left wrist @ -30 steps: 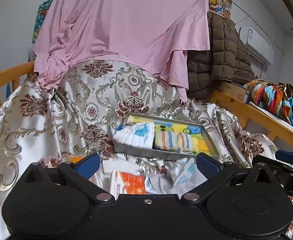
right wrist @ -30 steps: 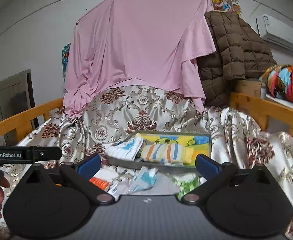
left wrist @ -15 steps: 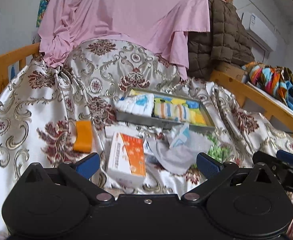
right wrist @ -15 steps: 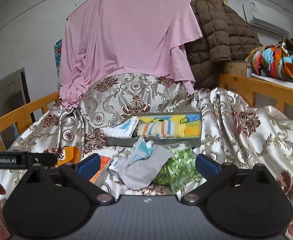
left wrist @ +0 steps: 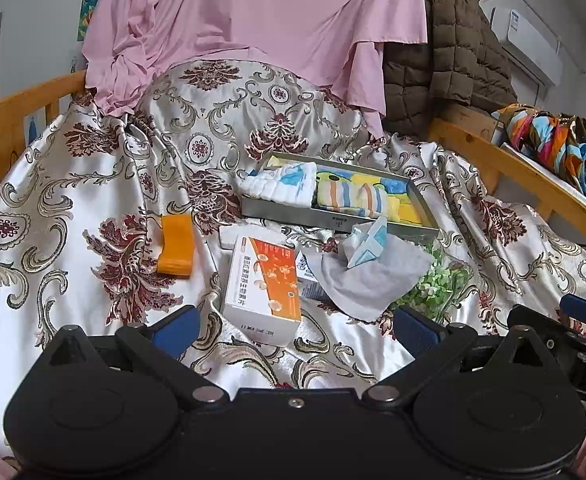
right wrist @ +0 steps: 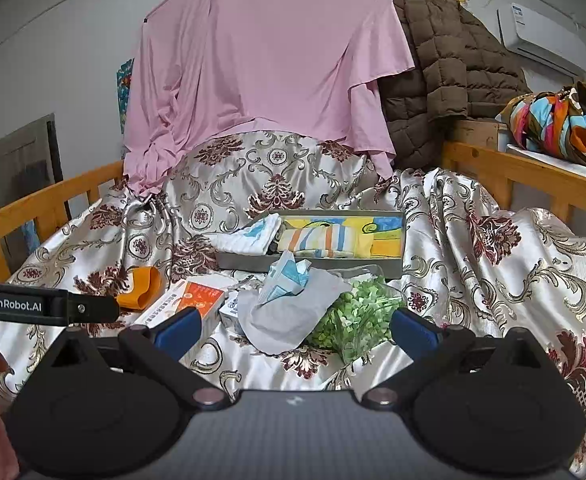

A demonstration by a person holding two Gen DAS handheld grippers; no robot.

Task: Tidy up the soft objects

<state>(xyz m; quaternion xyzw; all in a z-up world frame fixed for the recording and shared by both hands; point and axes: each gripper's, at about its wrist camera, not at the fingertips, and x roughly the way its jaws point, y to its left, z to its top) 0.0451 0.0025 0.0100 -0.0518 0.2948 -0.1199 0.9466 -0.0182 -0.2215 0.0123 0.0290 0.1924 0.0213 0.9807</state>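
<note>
Both my hand-held grippers, left [left wrist: 295,326] and right [right wrist: 295,326], hover released and empty above the bed. The limp grey cloth [right wrist: 289,312] lies crumpled before the grey tray [right wrist: 393,268]; light and floppy, best pinched at a raised fold.

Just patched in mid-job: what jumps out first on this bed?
A gray tray sits mid-bed on the satin bedspread, already holding a folded white-blue cloth and a striped towel. In front of it lies a loose pile: gray cloth, orange-white box, green leafy bundle. Both grippers hang open and empty.
</note>
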